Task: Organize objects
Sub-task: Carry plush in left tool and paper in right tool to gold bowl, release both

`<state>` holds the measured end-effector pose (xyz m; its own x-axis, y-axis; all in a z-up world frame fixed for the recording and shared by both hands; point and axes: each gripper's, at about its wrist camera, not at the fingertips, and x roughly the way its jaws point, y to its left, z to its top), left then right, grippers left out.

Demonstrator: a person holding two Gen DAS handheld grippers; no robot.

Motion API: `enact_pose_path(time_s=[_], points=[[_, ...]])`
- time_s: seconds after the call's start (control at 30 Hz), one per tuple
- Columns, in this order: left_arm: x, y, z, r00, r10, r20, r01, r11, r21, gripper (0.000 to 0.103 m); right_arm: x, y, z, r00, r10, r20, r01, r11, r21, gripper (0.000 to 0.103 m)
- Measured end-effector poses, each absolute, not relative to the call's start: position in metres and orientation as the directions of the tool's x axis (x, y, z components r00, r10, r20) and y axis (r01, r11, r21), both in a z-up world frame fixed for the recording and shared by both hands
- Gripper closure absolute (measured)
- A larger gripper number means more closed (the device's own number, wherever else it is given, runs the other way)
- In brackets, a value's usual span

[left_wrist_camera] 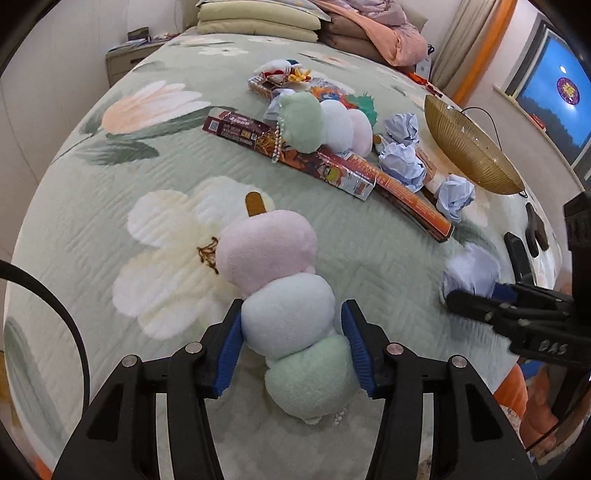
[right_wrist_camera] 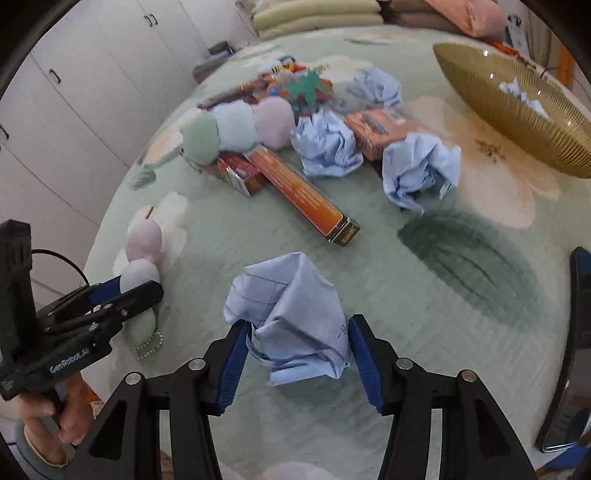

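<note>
My left gripper (left_wrist_camera: 291, 343) is shut on a plush dango skewer (left_wrist_camera: 284, 291) with pink, pale blue and green balls, gripping the blue and green balls on the bedspread. It also shows in the right wrist view (right_wrist_camera: 142, 254). My right gripper (right_wrist_camera: 299, 350) is shut on a crumpled blue paper ball (right_wrist_camera: 291, 317); that ball shows in the left wrist view (left_wrist_camera: 472, 271). A second plush skewer (left_wrist_camera: 325, 122) lies on long orange boxes (left_wrist_camera: 321, 162). More paper balls (right_wrist_camera: 417, 170) lie beside a gold bowl (right_wrist_camera: 517, 110).
The green floral bedspread (left_wrist_camera: 147, 166) carries a pile of toys and boxes (left_wrist_camera: 291, 77) at the back. Pillows and folded blankets (left_wrist_camera: 258, 18) are stacked at the head. A dark phone (right_wrist_camera: 576, 350) lies at the right edge. White wardrobes (right_wrist_camera: 74, 92) stand left.
</note>
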<state>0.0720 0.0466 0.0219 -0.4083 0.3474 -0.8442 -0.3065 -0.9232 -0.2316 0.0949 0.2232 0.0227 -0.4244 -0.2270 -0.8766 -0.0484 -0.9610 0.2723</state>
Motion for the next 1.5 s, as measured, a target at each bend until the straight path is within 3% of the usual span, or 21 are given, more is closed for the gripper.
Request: enact_pose_path(time_s=[0.1,0.17,0.23,0.37,0.5,0.53,0.63,0.73,1.5], points=[[0.071,0.038,0.020,-0.398,0.380,-0.835,-0.289,-0.916,-0.279,0.052,0.101,0.226,0.035,-0.474,-0.242,-0.847,-0.044,-0.954,0.297,0.048],[0.071,0.036,0.019,-0.400,0.388,-0.830,-0.283,-0.914,-0.291,0.051,0.106,0.228,0.042,-0.495,-0.252,-0.832,-0.053,-0.947,0.318,0.030],[0.074,0.040,0.019,-0.409,0.372,-0.834,-0.293,-0.918,-0.266,0.050,0.110,0.230,0.045,-0.518,-0.256,-0.816,-0.056,-0.942,0.331,0.023],[0.078,0.050,0.019,-0.430,0.332,-0.840,-0.323,-0.925,-0.201,0.048,0.103,0.227,0.036,-0.474,-0.272,-0.837,-0.065,-0.938,0.342,0.023],[0.078,0.047,0.017,-0.433,0.349,-0.831,-0.321,-0.921,-0.219,0.047,0.108,0.224,0.020,-0.438,-0.299,-0.848,-0.091,-0.924,0.372,0.023],[0.078,0.047,0.017,-0.434,0.349,-0.831,-0.320,-0.921,-0.220,0.047,0.110,0.223,0.019,-0.446,-0.288,-0.847,-0.097,-0.926,0.365,0.024],[0.078,0.049,0.017,-0.436,0.341,-0.833,-0.314,-0.925,-0.214,0.046,0.114,0.222,0.019,-0.461,-0.239,-0.855,-0.161,-0.925,0.345,0.049],[0.081,0.051,0.018,-0.447,0.329,-0.832,-0.319,-0.927,-0.196,0.047,0.115,0.227,0.016,-0.481,-0.270,-0.834,-0.210,-0.888,0.409,0.053],[0.077,0.042,0.027,-0.457,0.326,-0.828,-0.254,-0.940,-0.230,0.051,0.132,0.249,0.034,-0.526,-0.340,-0.779,-0.176,-0.853,0.491,0.053]])
